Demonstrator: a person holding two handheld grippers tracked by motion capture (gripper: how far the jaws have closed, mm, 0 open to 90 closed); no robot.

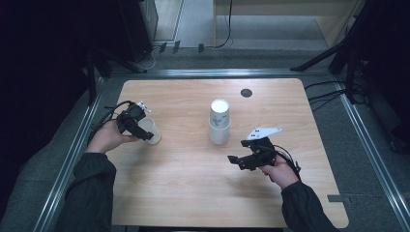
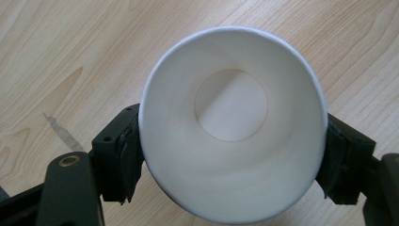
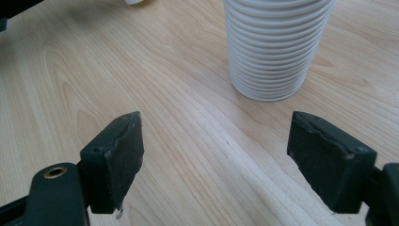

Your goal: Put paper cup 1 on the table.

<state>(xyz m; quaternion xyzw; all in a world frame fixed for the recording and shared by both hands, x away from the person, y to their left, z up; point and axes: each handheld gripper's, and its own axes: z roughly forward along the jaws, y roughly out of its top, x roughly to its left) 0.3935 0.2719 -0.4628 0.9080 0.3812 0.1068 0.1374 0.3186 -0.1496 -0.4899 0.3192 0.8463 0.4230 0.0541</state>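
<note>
Held cup: a white paper cup sat between the pads of the left hand-held gripper, clamped at its sides, at the left of the high view.
Cup axis: tilted, mouth toward that gripper's camera, base toward the desk.
Cup stack: upright at frame centre, well to the right.
Right hand-held gripper: jaws apart, empty, nearer the stack, pointing at it.

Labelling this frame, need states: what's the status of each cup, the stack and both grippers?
Single white paper cup: upright on the table, mouth up, empty, between the left jaws.
Stack of upside-down white paper cups: standing mid-table, untouched.
Left gripper: pads against the single cup's sides.
Right gripper: open, nothing between the jaws, facing the stack.
Light wooden table: bare apart from these and a dark round cap near the far edge.
</note>
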